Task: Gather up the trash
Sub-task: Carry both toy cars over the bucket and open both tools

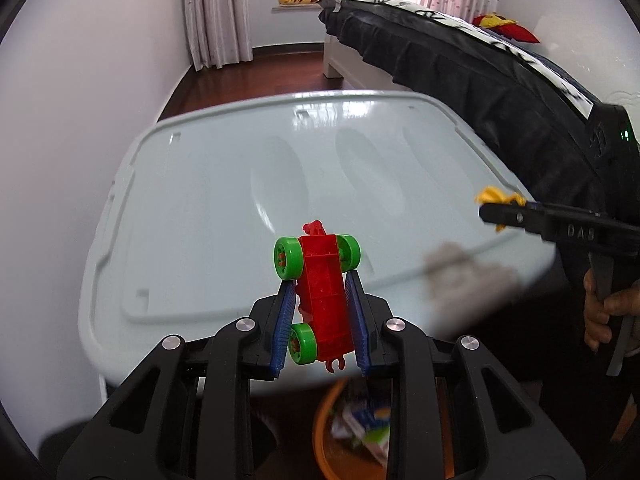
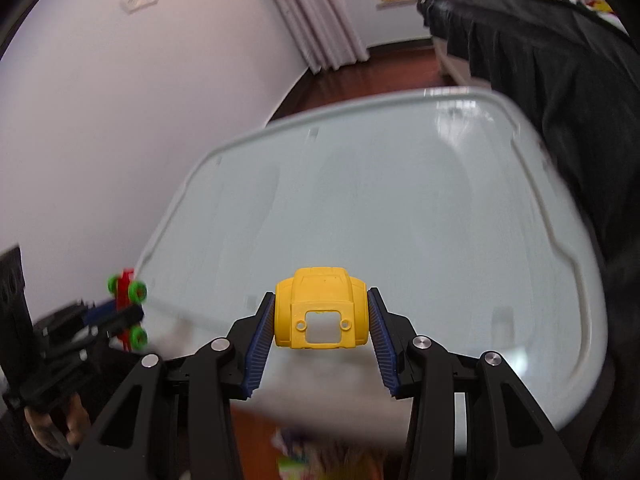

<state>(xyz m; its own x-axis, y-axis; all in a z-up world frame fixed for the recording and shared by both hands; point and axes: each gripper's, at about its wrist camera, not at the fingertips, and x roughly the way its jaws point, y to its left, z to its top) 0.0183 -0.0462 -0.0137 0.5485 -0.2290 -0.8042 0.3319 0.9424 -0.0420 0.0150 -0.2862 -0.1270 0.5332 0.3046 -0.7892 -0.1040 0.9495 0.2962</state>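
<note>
My left gripper [image 1: 320, 280] is shut on a red toy car chassis with green wheels [image 1: 322, 292], held above the near edge of a pale blue plastic lid [image 1: 240, 184]. My right gripper [image 2: 322, 294] is shut on a yellow toy car shell [image 2: 320, 312], held above the same lid [image 2: 400, 208]. In the left wrist view the right gripper [image 1: 486, 210] shows at the right with the yellow shell [image 1: 496, 196] in its tips. In the right wrist view the left gripper [image 2: 124, 308] shows at the lower left with the red chassis [image 2: 126, 292].
An orange bucket [image 1: 324, 428] with wrappers and paper trash sits on the floor below the lid's near edge; it shows blurred in the right wrist view [image 2: 312, 460]. A bed with a dark cover [image 1: 480, 68] stands to the right. A white wall [image 1: 80, 120] is on the left.
</note>
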